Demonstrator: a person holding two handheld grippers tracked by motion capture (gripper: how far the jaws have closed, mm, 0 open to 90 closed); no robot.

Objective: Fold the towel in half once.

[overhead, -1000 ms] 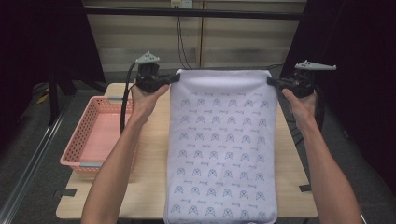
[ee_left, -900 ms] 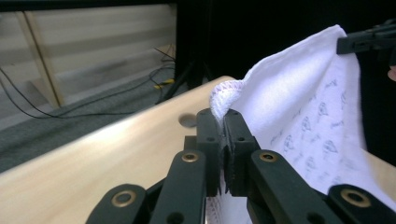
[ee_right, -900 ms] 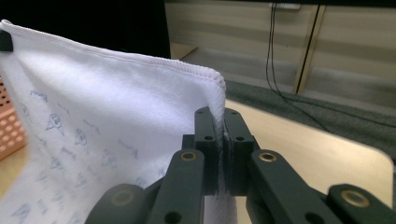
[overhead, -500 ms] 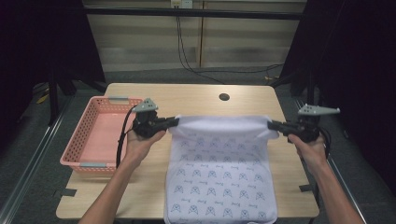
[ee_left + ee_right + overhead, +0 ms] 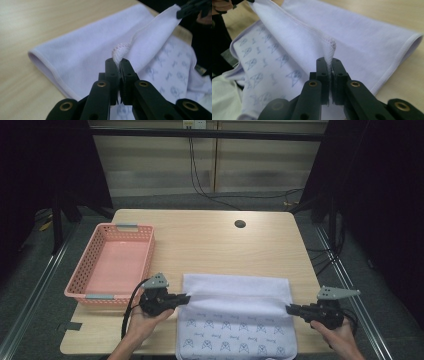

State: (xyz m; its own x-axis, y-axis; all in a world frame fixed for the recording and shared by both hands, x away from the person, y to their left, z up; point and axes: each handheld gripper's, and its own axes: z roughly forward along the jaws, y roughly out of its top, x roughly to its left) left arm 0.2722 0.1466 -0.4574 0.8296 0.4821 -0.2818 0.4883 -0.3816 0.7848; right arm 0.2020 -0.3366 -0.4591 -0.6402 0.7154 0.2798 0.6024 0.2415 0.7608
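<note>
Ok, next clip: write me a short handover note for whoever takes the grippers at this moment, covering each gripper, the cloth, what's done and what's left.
Left gripper: shut on the left corner of the cloth, seen pinched between its fingers in the left gripper view.
Right gripper: shut on the right corner of the same edge.
Cloth: white with a printed pattern, on the near half of the table, hanging over the near edge. Its far part is doubled over toward the person, plain side up.
Pink basket: at the left, nothing in it.
Done: first fold mostly made.
Left: probably lay the held edge down, release, finish folding; perhaps put it in the basket.
</note>
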